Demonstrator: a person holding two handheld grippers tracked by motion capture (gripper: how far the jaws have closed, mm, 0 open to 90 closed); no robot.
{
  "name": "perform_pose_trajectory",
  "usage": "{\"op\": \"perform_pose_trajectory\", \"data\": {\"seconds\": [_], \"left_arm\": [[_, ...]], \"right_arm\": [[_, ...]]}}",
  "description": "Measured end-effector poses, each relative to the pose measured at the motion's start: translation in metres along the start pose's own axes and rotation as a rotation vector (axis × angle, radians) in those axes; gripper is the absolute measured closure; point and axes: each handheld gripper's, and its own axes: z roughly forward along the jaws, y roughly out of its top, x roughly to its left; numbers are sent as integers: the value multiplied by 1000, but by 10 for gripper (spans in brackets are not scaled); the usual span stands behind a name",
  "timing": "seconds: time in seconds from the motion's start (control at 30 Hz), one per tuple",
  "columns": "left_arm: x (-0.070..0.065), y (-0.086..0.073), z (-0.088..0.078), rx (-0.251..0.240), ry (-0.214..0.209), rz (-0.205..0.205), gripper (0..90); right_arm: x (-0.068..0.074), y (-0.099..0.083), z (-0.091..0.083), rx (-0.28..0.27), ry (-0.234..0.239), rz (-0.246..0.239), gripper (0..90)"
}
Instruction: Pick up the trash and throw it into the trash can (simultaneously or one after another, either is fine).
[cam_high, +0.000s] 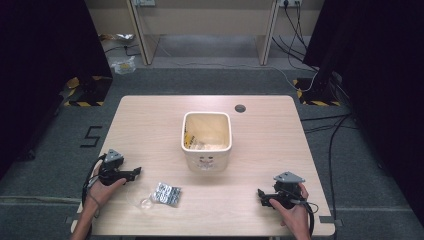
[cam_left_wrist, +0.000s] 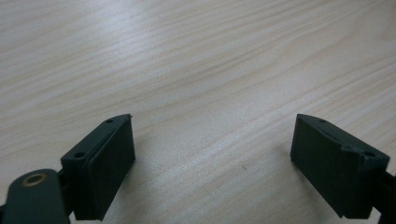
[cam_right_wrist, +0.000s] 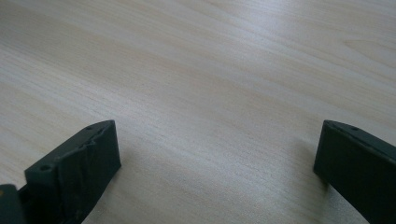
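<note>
So, L→R: left gripper (cam_high: 134, 172) rests on table (cam_high: 150, 120) near the left front edge, fingers (cam_left_wrist: 100, 172) wide open, nothing btwn them, just bare wood. Just right of it lie a clear plastic bit (cam_high: 141, 201) and a blister pack (cam_high: 167, 193), close enough for a short reach, prob. next pick. Cream bin (cam_high: 206, 139) at centre, likely the drop spot. Right gripper (cam_high: 261, 194) near the right front edge, fingers (cam_right_wrist: 77, 175) also spread wide, empty.

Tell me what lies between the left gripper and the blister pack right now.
In the high view, a clear plastic wrapper lies between the left gripper and the blister pack; otherwise just bare table.
</note>
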Motion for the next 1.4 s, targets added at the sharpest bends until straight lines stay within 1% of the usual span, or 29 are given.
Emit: {"op": "perform_pose_trajectory", "data": {"seconds": [0.13,0.27,0.3,0.33,0.4,0.47,0.5,0.53,0.57,0.7,0.73,0.77,0.8,0.83,0.87,0.9,0.93,0.97,1.0,1.1,1.13,1.17,1.2,1.23,1.27,1.3,1.33,1.37,1.4], "left_arm": [[0,0,0,0,0,0,132],[6,-2,-3,-25,-39,-48,146],[6,-2,-3,-25,-39,-48,147],[9,-3,-6,-22,-64,-70,150],[9,-3,-8,-20,-70,-75,151],[9,-1,-17,-44,-68,-80,151],[9,-1,-17,-44,-68,-80,151],[8,2,-24,-56,-76,-77,152],[7,3,-27,-65,-78,-79,152],[3,7,-36,-73,-86,-62,152],[2,11,-43,-80,-87,-57,153],[2,11,-43,-80,-87,-57,153],[-1,15,-51,-92,-89,-54,153],[-1,15,-51,-92,-89,-54,153],[-4,18,-60,-104,-92,-44,153],[-4,18,-60,-104,-92,-44,153],[-8,21,-69,-111,-101,-38,154],[-8,21,-69,-111,-101,-38,155],[-11,22,-73,-112,-108,-33,155],[-21,24,-83,-117,-128,-12,161],[-28,25,-86,-109,-142,1,166],[-28,25,-86,-109,-142,1,169],[-35,25,-89,-116,-148,13,173],[-35,25,-89,-116,-148,13,176],[-40,24,-93,-124,-171,10,183],[-40,24,-93,-124,-171,10,189],[-44,23,-97,-129,-180,13,193],[-44,23,-97,-129,-180,13,195],[-48,22,-101,-132,-179,19,198]], "right_arm": [[0,0,0,0,0,2,2],[0,0,0,-2,0,1,2],[0,0,0,-2,0,1,2],[0,0,0,-1,-1,3,2],[0,0,0,-1,0,2,2],[0,0,0,1,0,2,2],[0,0,0,1,0,2,2],[0,0,0,0,1,1,2],[0,0,0,0,0,1,2],[0,0,0,0,1,1,2],[0,0,0,0,0,1,2],[0,0,0,0,0,1,2],[0,0,0,0,1,2,2],[0,0,0,0,1,2,2],[0,0,0,0,1,2,2],[0,0,0,0,1,2,2],[0,0,0,0,0,1,2],[0,0,0,0,0,1,2],[0,0,0,1,1,1,2],[0,0,0,0,1,1,2],[0,0,0,0,0,1,2],[0,0,0,0,0,1,2],[0,0,0,0,0,1,2],[0,0,0,0,0,1,2],[0,0,0,0,0,1,2],[0,0,0,0,0,1,2],[0,0,0,0,1,1,2],[0,0,0,0,1,1,2],[0,0,0,0,1,0,2]]}}
